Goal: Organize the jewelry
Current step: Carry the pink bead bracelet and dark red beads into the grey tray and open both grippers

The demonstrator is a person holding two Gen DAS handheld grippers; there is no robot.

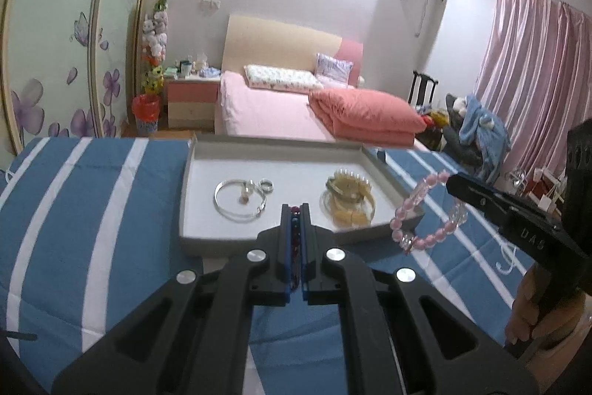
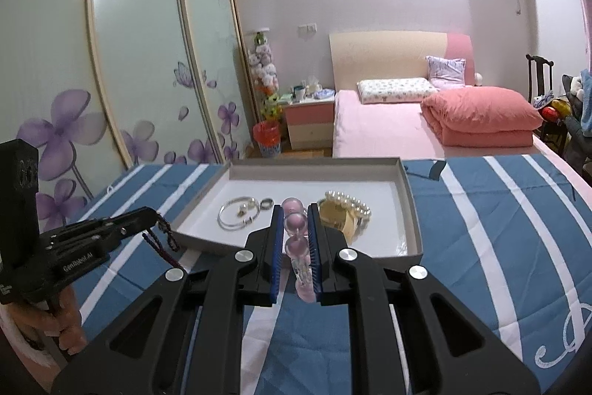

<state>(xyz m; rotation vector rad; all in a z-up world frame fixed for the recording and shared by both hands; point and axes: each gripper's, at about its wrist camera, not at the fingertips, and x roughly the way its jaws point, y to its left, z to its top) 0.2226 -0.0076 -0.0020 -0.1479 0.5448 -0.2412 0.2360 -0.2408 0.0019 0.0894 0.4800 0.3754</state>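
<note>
- Your left gripper [image 1: 295, 210] is clenched on a dark beaded string [image 1: 295, 239]; in the right wrist view its loose loops hang at 9 o'clock above the striped cloth [image 2: 499, 228].
- Your right gripper [image 2: 296, 210] is clenched on a pink bead bracelet [image 2: 296, 228]; in the left wrist view the bracelet dangles in the air at 3 o'clock, just beside the tray's near right corner.
- Both grippers hover over the blue-and-white striped cloth, short of the tray.
- The shallow grey tray [image 1: 259, 239] lies at 12 o'clock on the cloth.
- Inside it, a silver bangle [image 1: 240, 200] sits to the left with a small ring [image 1: 266, 186] just beside it.
- A yellow bangle [image 1: 349, 198] and a pearl bracelet [image 2: 349, 200] lie together at the tray's right.
- Beyond, a bed [image 1: 266, 110] carries a folded coral quilt [image 1: 366, 117].
</note>
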